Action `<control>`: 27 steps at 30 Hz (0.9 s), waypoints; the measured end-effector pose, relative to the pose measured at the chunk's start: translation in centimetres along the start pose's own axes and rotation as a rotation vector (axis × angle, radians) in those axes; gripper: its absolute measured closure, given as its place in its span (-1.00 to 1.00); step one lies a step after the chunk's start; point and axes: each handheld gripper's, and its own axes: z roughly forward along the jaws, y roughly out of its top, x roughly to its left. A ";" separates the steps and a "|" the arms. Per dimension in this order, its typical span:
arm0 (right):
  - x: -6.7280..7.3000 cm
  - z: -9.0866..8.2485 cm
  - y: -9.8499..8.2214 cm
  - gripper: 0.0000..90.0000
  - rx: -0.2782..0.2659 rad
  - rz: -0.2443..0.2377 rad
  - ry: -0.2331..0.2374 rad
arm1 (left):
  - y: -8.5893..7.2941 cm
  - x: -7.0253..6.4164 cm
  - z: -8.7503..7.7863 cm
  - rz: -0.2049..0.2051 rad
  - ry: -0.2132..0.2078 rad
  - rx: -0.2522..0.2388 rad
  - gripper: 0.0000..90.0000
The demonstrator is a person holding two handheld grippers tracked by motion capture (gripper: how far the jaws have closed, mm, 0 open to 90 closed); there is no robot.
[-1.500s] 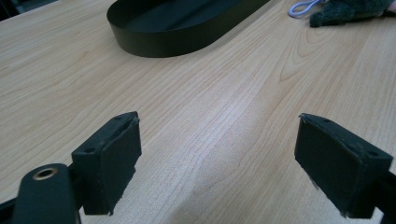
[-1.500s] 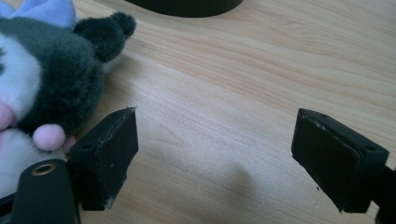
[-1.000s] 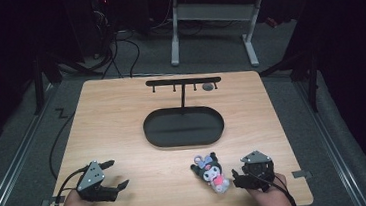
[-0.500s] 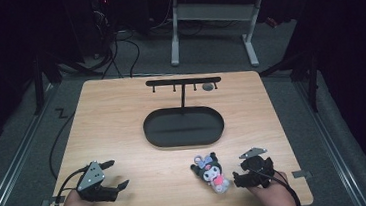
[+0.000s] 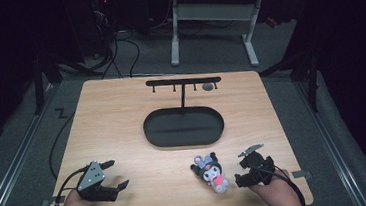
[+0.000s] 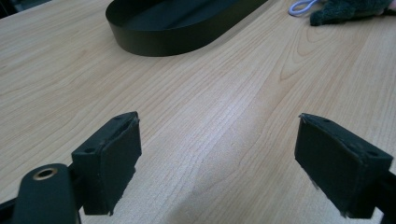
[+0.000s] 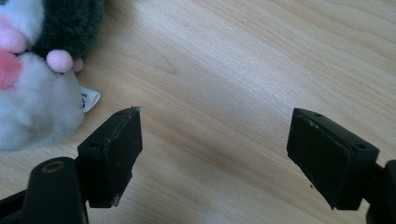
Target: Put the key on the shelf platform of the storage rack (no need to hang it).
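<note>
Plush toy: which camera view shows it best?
The high view: the whole plush toy lies on the table, beside the right tool. The right gripper view catches part of its white and dark fur at the left edge; the left gripper view, a dark bit top right.

dark rm, grey floor [image 5: 32, 121], white desk [image 5: 210, 10]

So on the wooden bench [image 5: 122, 118] there's a black oval tray [image 5: 183, 126] in the middle, with a little black hook rack [image 5: 183, 82] standing at its far edge. Down near the front edge lies a small plush toy [image 5: 210, 172], dark ears, pink bits. The right tongs [image 5: 240, 170] sit just beside it, jaws apart and just been closing a bit, nothing between them. The left tongs [image 5: 116, 175] rest well apart on the other side, jaws spread wide over bare wood.
</note>
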 end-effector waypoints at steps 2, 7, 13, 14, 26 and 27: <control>0.1 -0.3 0.2 -0.59 0.009 -0.015 0.001 | 0.0 0.0 0.0 0.000 0.000 0.000 -0.66; 0.7 -1.4 0.7 -0.56 -0.008 -0.002 0.020 | 0.0 0.0 0.0 -0.001 -0.001 0.000 -0.66; 1.3 -2.4 1.2 -0.57 -0.024 -0.019 0.035 | 0.0 0.0 0.0 -0.001 -0.001 0.001 -0.66; 1.4 -2.6 1.3 -0.57 -0.028 -0.022 0.037 | 0.0 0.0 0.0 -0.001 -0.001 0.001 -0.66; 4.3 -3.4 2.3 -0.65 -0.069 -0.079 0.087 | 0.0 0.0 0.0 -0.001 -0.003 0.002 -0.66; 4.6 -3.4 2.3 -0.65 -0.069 -0.087 0.091 | 0.0 0.0 0.0 -0.001 -0.003 0.002 -0.66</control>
